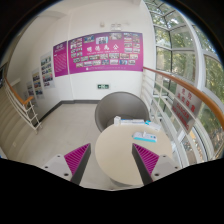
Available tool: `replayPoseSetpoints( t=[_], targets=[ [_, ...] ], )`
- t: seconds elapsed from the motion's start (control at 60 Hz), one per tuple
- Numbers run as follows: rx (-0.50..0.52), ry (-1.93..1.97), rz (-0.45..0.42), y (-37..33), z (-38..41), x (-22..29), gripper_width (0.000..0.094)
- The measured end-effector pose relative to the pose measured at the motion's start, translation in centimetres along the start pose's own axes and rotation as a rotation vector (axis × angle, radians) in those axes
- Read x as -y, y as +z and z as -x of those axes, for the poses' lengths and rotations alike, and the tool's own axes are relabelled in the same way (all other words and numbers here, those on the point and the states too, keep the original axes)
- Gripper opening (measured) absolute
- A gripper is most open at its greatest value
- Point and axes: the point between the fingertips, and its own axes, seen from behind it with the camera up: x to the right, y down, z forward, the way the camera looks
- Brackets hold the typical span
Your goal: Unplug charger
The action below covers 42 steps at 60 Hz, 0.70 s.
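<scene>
round white desk (112,160) in front | pink poster board (98,52) on far wall | wooden handrail (185,82) beside big windows (190,50)

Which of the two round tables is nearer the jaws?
The white round table, just ahead of the open jaws with small items on it; the grey round table stands beyond it.

Round table (118,160) ahead of the tool (112,160) — small items (143,135) on its far right, poster wall (98,52) beyond
</scene>
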Motion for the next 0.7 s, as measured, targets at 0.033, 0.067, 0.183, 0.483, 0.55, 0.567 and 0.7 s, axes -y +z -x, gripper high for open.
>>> replayPoseSetpoints(
  t=[0.033,0.067,0.183,0.483,0.55,0.567,0.7],
  targets=[
    [0.003,0.006,0.011,0.0,0.1,-0.3,0.0854],
    [0.006,0.011,0.022,0.2,0.2,-0.7,0.0855],
    [0.008,0.023,0.058,4.0,-1.4,-2.8,0.086],
    [-0.106,0.107,0.141,15.4,-10.9,-9.7,0.0862],
    [-0.151,0.136,0.129,19.4,-14.9,-9.7,0.086],
    [-0.164,0.143,0.126,20.2,-14.8,-10.1,0.0858],
    [-0.255,0.159,0.082,28.9,-20.6,-9.7,0.0857]
  ],
)
